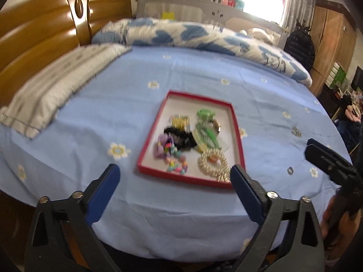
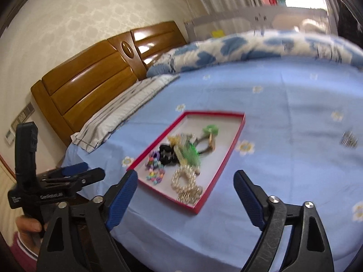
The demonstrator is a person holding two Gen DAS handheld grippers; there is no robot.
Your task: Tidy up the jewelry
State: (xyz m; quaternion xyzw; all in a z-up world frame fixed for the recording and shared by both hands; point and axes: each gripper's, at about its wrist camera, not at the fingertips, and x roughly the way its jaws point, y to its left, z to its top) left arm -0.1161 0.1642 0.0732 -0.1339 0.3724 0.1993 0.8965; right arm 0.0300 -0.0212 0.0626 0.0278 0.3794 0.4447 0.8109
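A shallow red-rimmed tray (image 1: 148, 146) (image 2: 229, 151) lies on the blue bed sheet. In it are a pearl bracelet (image 1: 212, 162) (image 2: 185, 178), coloured beads (image 1: 175, 166) (image 2: 154, 176), a black scrunchie (image 1: 181, 136) (image 2: 166, 151), green hair clips (image 1: 205, 113) (image 2: 211, 130) and a yellow piece (image 1: 180, 120). A small silver comb (image 1: 296, 132) (image 2: 349, 139) lies on the sheet to the right of the tray. My left gripper (image 1: 174, 176) hangs open above the tray's near edge, nothing between its fingers. My right gripper (image 2: 186, 182) is open too, over the tray's near corner, empty.
A grey pillow (image 1: 59, 86) (image 2: 122, 111) lies left against the wooden headboard (image 1: 45, 27) (image 2: 90, 74). A blue and white quilt (image 1: 192, 36) (image 2: 249, 45) is bunched along the far side. A wardrobe (image 1: 331, 45) stands right. A hand (image 2: 27, 224) holds the left gripper.
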